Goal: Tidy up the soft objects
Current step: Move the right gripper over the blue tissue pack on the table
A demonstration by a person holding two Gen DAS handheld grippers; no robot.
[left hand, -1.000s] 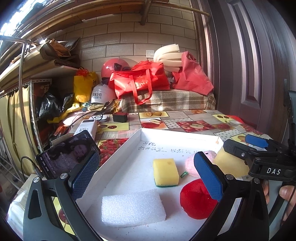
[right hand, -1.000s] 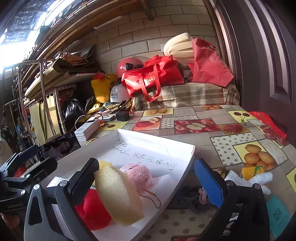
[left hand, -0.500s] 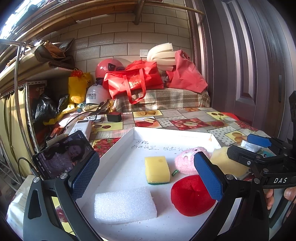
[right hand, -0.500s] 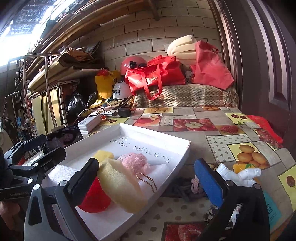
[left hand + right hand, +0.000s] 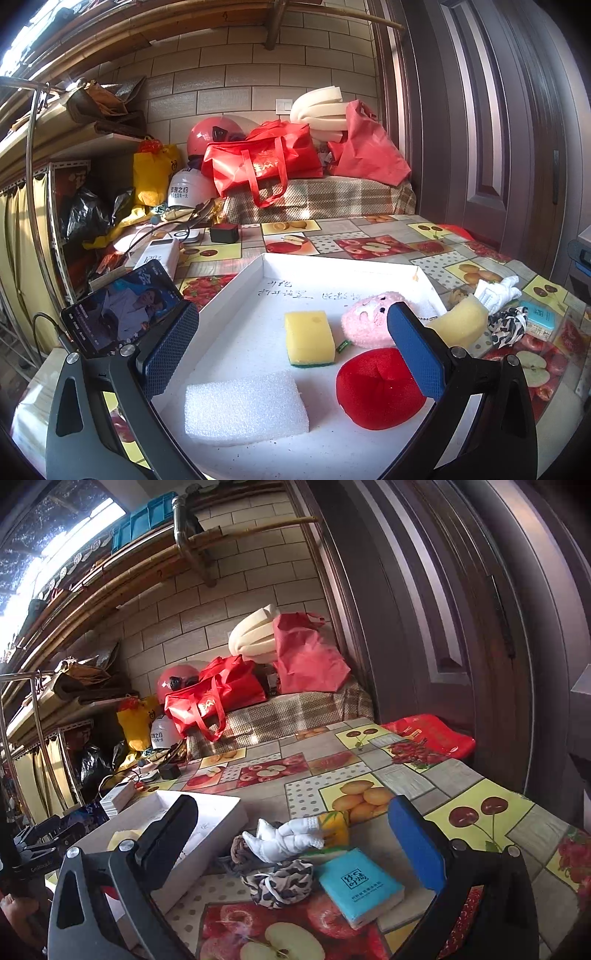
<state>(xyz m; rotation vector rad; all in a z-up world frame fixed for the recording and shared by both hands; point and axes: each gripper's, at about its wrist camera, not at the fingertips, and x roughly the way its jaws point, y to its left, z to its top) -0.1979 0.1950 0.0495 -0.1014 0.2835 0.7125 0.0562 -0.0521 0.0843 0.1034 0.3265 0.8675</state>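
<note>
A white tray (image 5: 236, 288) holds a white foam block (image 5: 245, 404), a yellow sponge (image 5: 309, 341), a pink plush (image 5: 364, 325), a red round cushion (image 5: 376, 387) and a pale yellow sponge (image 5: 463, 325) leaning at its right rim. My left gripper (image 5: 291, 365) is open and empty above the tray's near end. My right gripper (image 5: 291, 845) is open and empty over the table right of the tray (image 5: 218, 812). Under it lie a white knotted cloth (image 5: 286, 838), a leopard-print scrunchie (image 5: 280, 880) and a teal tissue pack (image 5: 358, 884).
A phone (image 5: 118, 314) stands propped left of the tray. Power bank and cables (image 5: 159, 254) lie behind it. Red bags (image 5: 262, 162), helmets and foam are piled on a plaid-covered box at the back. A dark door (image 5: 461, 609) runs along the right.
The right gripper let go of the pale yellow sponge at the tray's right rim and swung right, over the cloth, scrunchie and tissue pack. The left gripper drew back slightly.
</note>
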